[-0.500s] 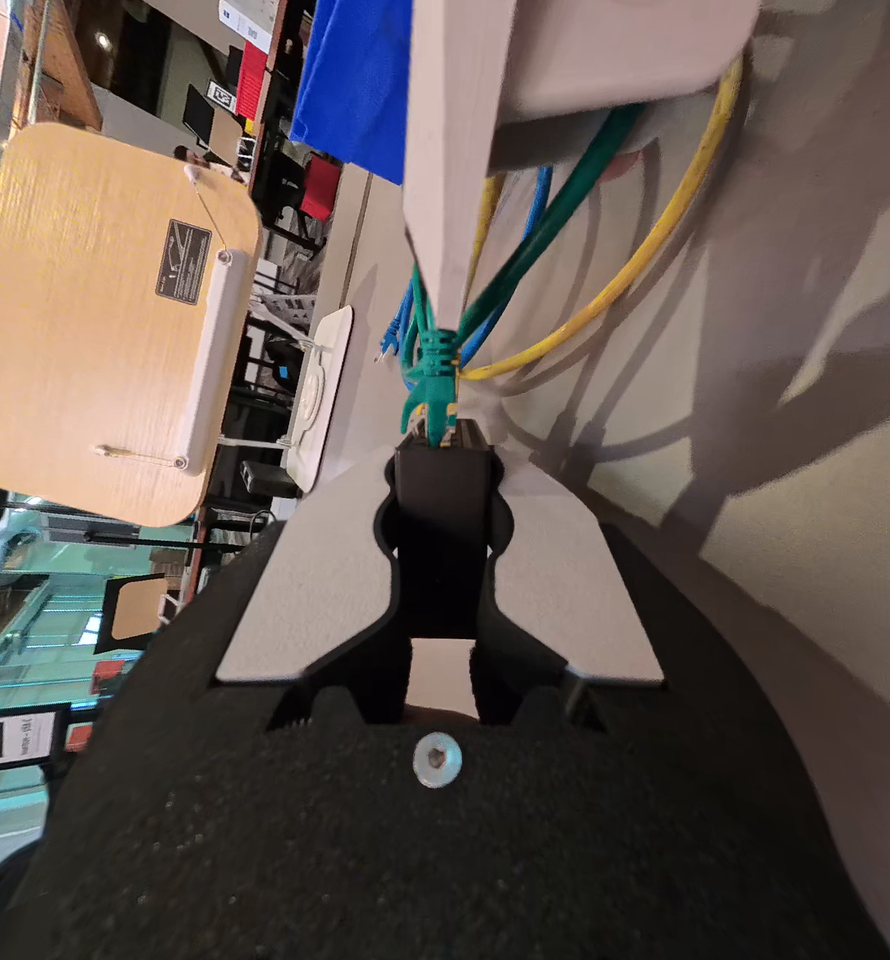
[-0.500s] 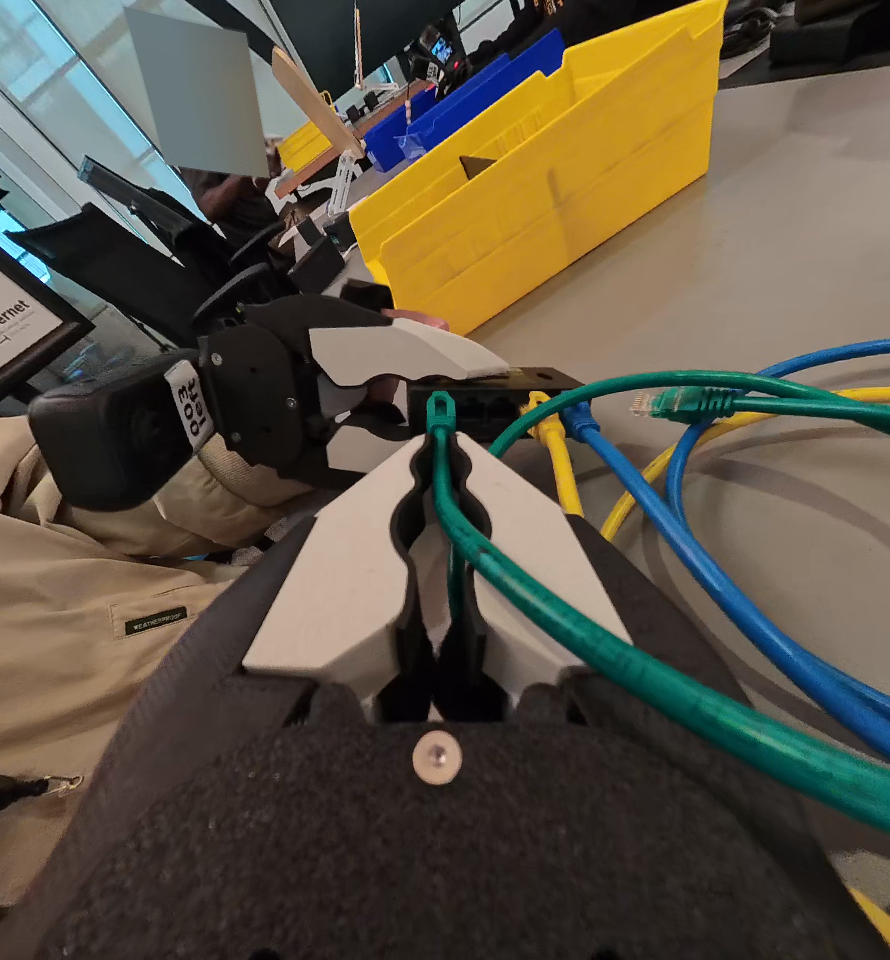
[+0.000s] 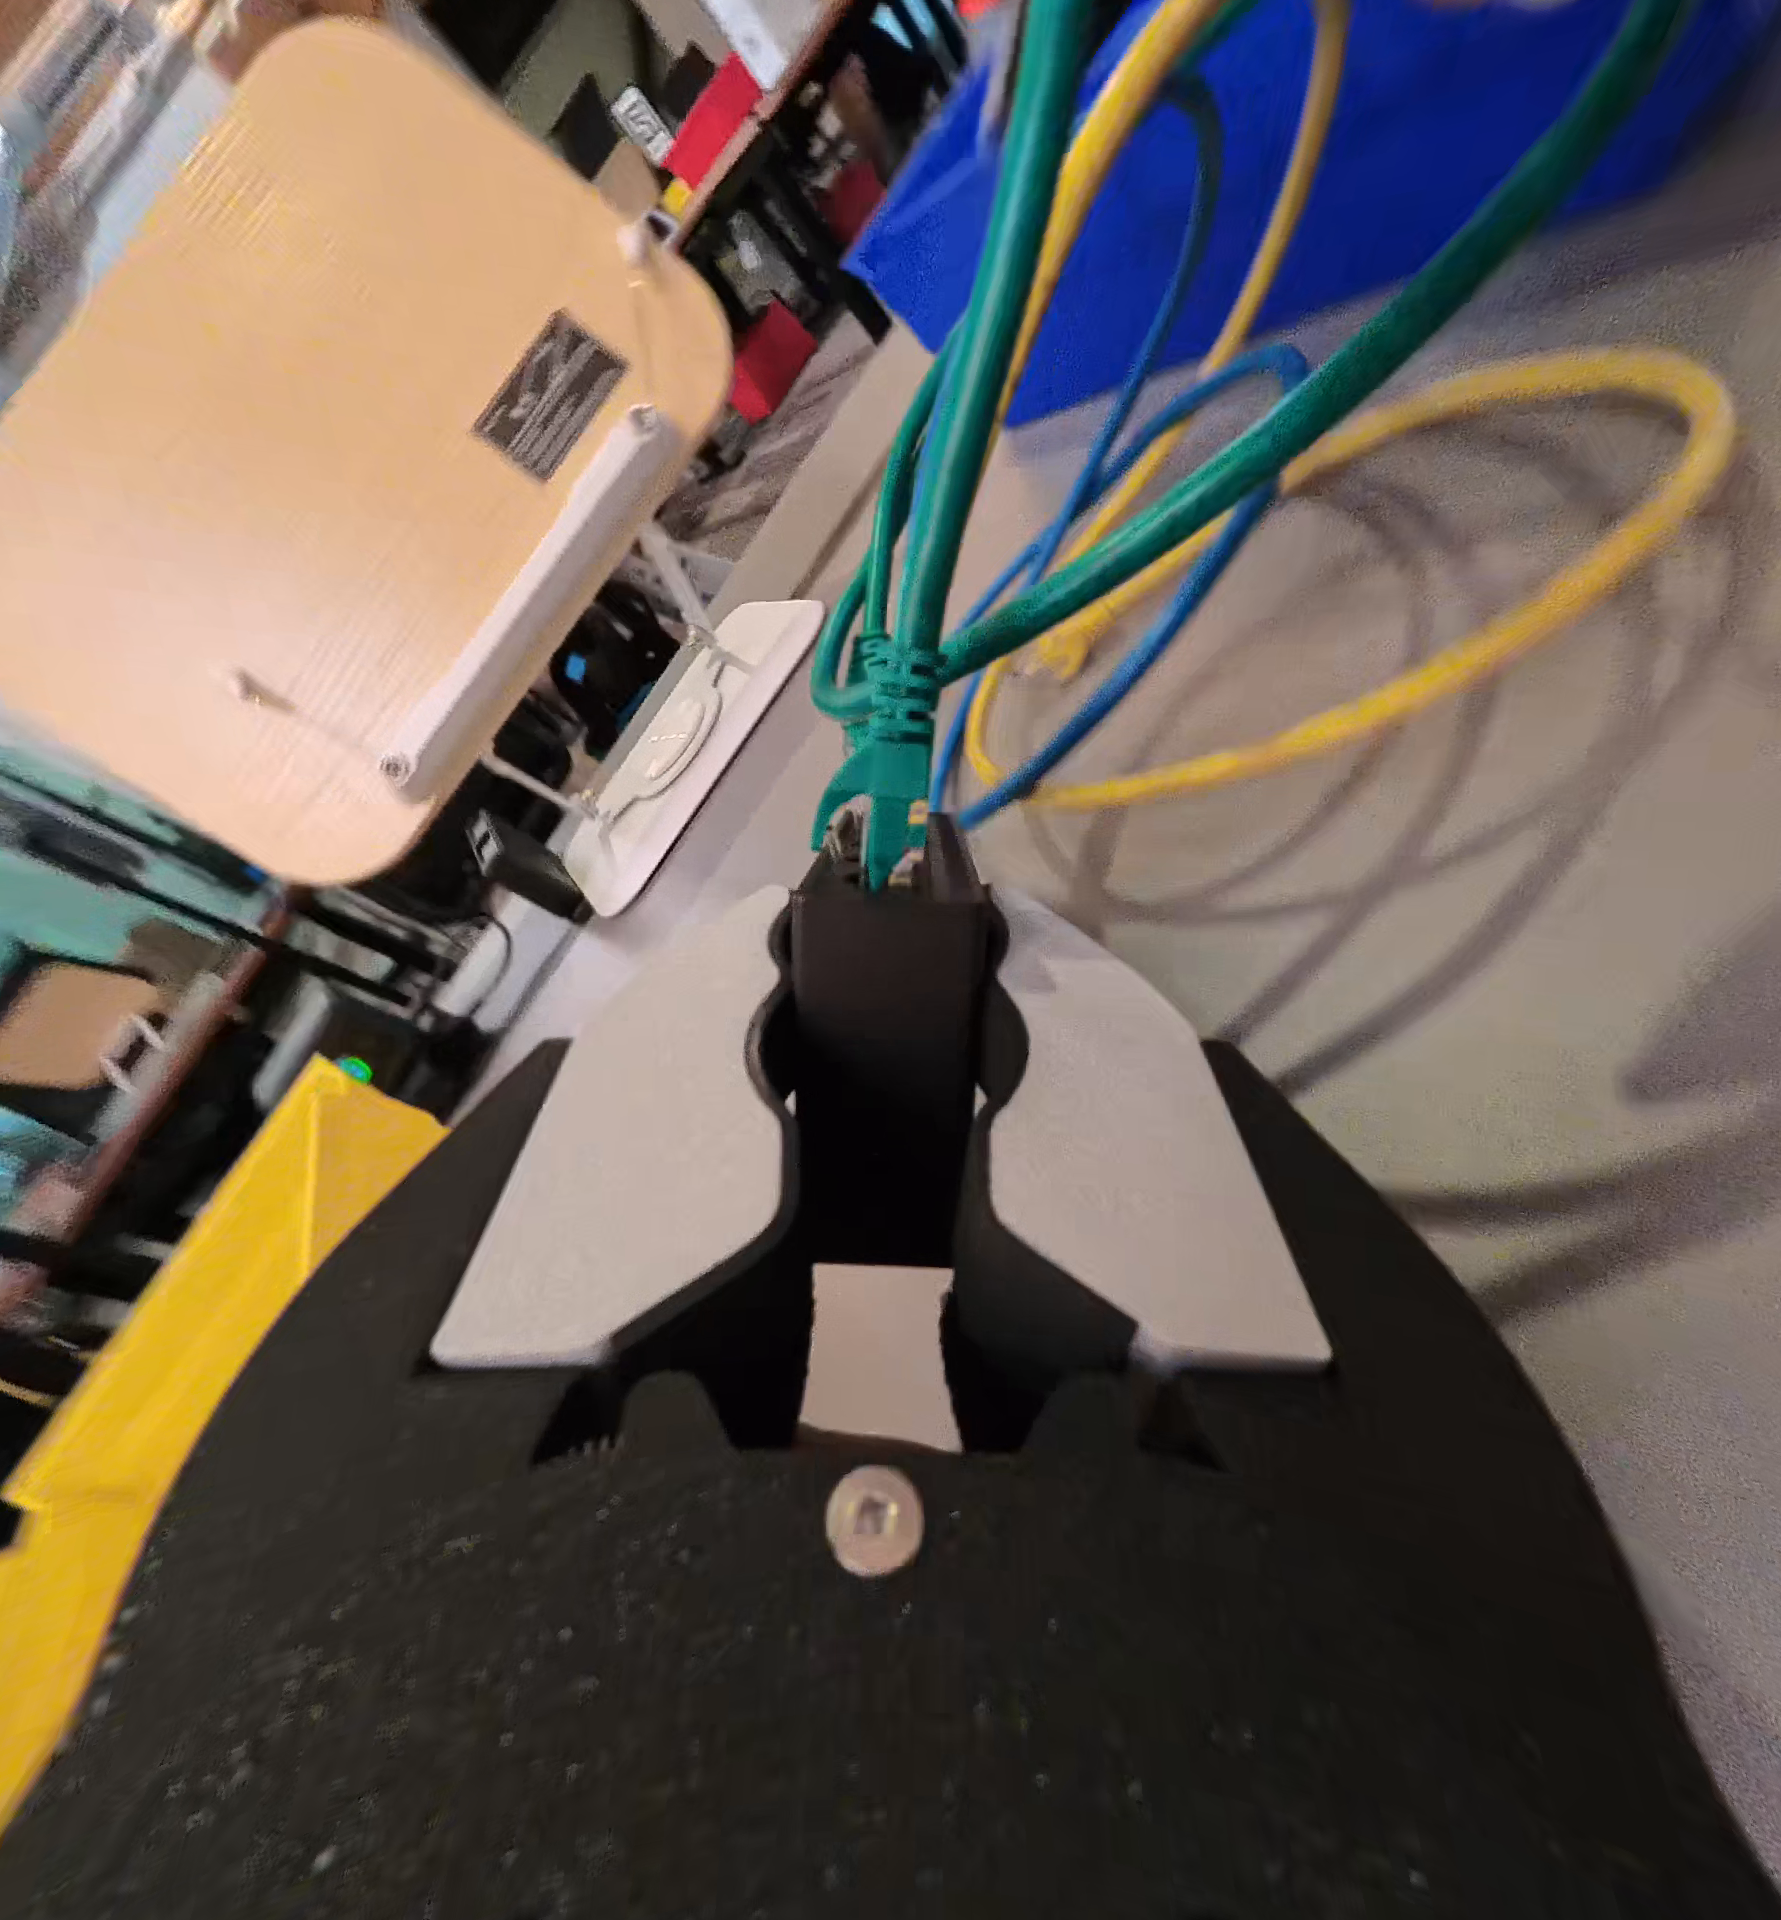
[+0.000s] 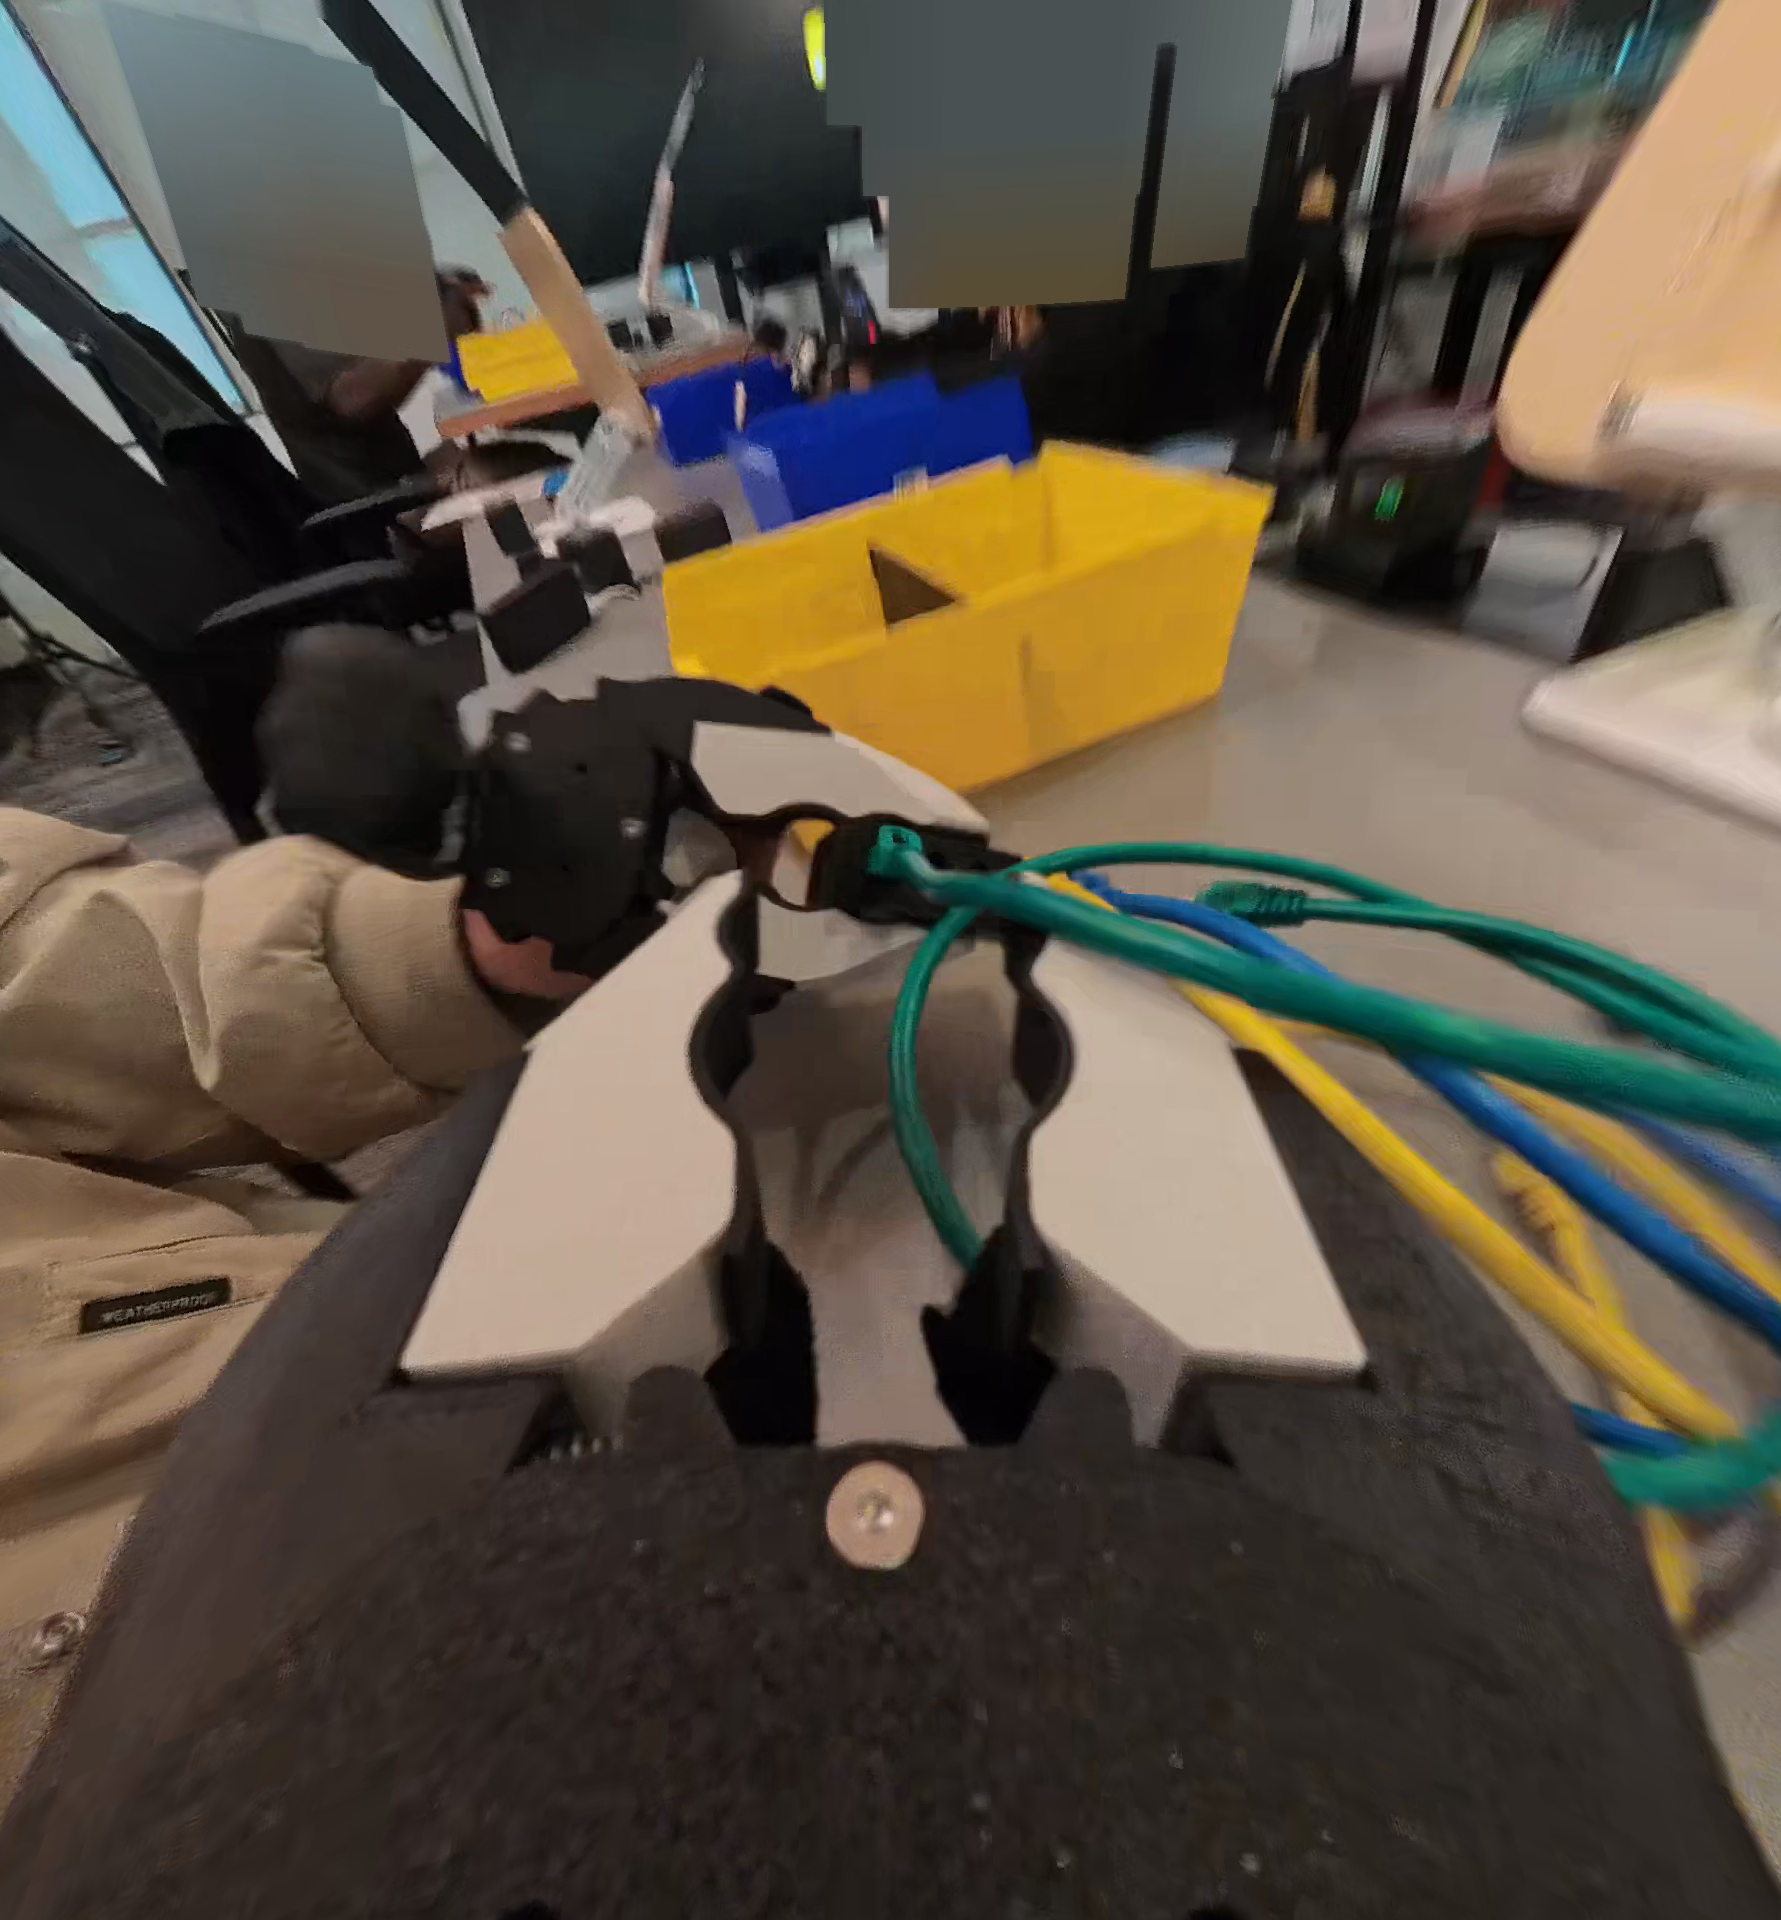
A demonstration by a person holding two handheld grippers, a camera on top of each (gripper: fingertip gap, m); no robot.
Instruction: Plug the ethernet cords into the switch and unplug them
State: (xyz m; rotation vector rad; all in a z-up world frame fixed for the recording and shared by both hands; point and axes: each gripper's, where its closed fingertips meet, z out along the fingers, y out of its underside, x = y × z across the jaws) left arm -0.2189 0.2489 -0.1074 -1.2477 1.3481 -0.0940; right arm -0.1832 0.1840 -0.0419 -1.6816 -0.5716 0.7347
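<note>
The left gripper (image 3: 886,914) is clamped on the black switch (image 3: 886,1039), its two pale fingers (image 3: 657,1143) pressed against the switch's opposite sides, so that the box stands on edge between them with its port side facing away from the camera. A green ethernet cord (image 3: 891,727) is plugged into that port side, its ribbed boot standing straight out of the switch. A blue cord (image 3: 1104,665) also runs to the far edge of the switch, though where it ends is hidden. A yellow cord (image 3: 1437,686) lies in wide loops on the grey table (image 3: 1592,1351) beyond.

From the right wrist view the same hold shows from the side: the left gripper (image 4: 844,831) has the switch (image 4: 855,883) pinched at its tips, with the green plug (image 4: 891,847) seated in the front and the blue cord (image 4: 1333,987) and yellow cord (image 4: 1333,1091) trailing off to the right. A second green plug (image 4: 1255,899) hangs loose among the cords, in no port.

The right gripper (image 4: 881,935) stands moderately open, a clear gap between its fingers (image 4: 605,1195). A loop of the green cord (image 4: 912,1091) passes through that gap close to the right-hand finger; whether it touches the finger cannot be told. It grips nothing.

A yellow bin (image 4: 969,613) sits on the table behind the switch, and a tan jacket sleeve (image 4: 190,987) leads to the left gripper
</note>
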